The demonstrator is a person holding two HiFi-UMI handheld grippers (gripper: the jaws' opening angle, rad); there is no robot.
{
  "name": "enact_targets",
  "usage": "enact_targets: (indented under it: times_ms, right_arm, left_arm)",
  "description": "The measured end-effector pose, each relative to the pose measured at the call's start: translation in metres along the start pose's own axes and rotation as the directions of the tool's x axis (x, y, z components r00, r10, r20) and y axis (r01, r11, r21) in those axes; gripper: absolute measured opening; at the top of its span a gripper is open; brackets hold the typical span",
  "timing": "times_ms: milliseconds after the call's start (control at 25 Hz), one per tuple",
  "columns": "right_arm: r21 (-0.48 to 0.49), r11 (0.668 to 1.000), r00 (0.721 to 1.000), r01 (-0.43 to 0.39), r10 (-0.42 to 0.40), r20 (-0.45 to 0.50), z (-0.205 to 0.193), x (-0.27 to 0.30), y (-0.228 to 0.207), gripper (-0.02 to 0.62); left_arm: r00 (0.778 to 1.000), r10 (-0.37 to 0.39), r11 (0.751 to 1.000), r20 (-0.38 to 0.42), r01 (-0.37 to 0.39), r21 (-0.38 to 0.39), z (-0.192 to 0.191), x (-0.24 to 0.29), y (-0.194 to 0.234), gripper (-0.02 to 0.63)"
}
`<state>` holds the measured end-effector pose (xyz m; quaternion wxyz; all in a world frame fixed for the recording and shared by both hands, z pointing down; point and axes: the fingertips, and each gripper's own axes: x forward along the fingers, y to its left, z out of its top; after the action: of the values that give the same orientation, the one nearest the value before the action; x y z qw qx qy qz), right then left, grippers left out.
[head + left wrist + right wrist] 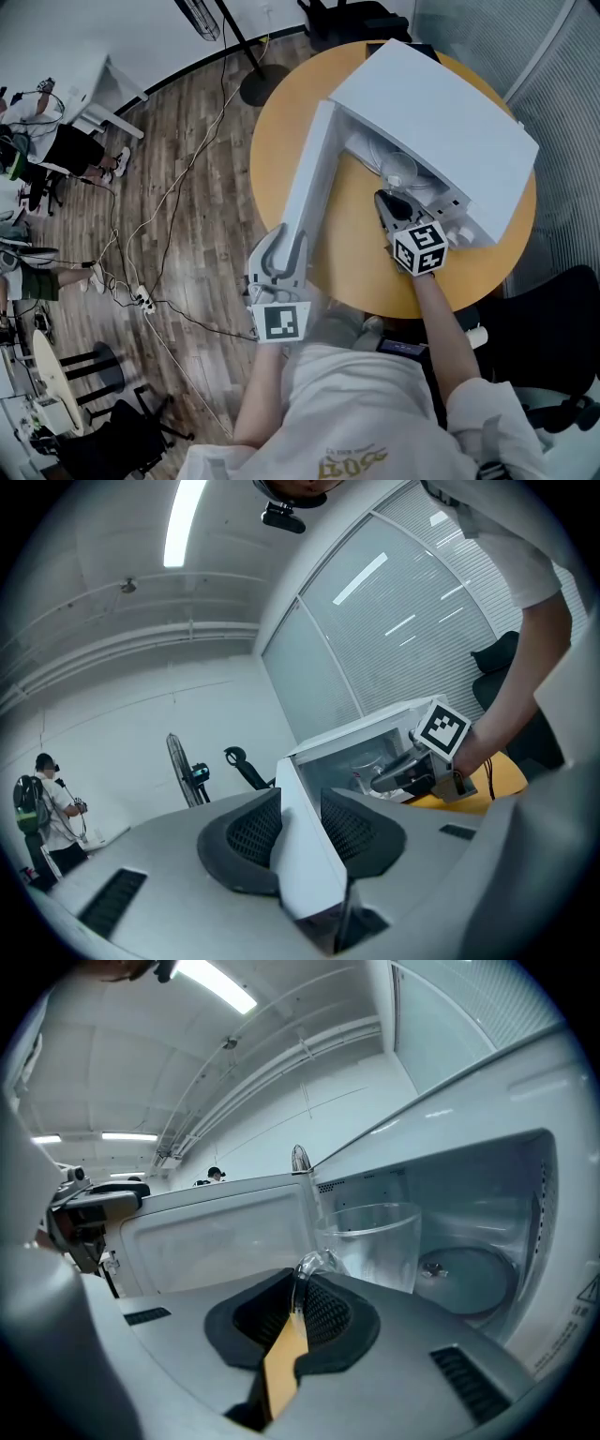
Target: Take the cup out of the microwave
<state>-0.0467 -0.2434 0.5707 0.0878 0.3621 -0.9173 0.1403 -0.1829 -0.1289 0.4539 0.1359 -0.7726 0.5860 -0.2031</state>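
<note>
A white microwave (441, 122) stands on a round yellow table (281, 141) with its door (309, 178) swung open to the left. My left gripper (281, 246) is shut on the door's free edge (305, 855), which sits between its pads. A clear glass cup (370, 1241) hangs at the cavity's mouth, off the turntable (469, 1279). My right gripper (298, 1312) is shut on the cup's thin handle (307, 1265). In the head view the cup (398, 171) shows just ahead of the right gripper (386, 199).
The table edge runs close in front of the person. Cables (159, 234) trail over the wooden floor at the left, where a lamp base (264, 86) and chairs stand. A black chair (553, 347) is at the right. People sit far left.
</note>
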Motion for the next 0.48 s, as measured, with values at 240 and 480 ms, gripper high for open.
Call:
enact_targets:
  times_ms: [240,480]
  right_arm:
    - [-0.022,0.998,0.997,-0.066,0.065,-0.036,-0.018,-0.001,0.023,0.028]
    - [0.007,0.987,0.984,-0.161,0.161,-0.072,-0.039,-0.003,0.05,0.028]
  left_arm:
    - [1.0,0.001,1.0,-0.002,-0.001,-0.005,0.0,-0.001,-0.001,0.144]
    - [1.0,0.001,1.0,-0.004,-0.001,-0.005,0.0,-0.001,0.001,0.144]
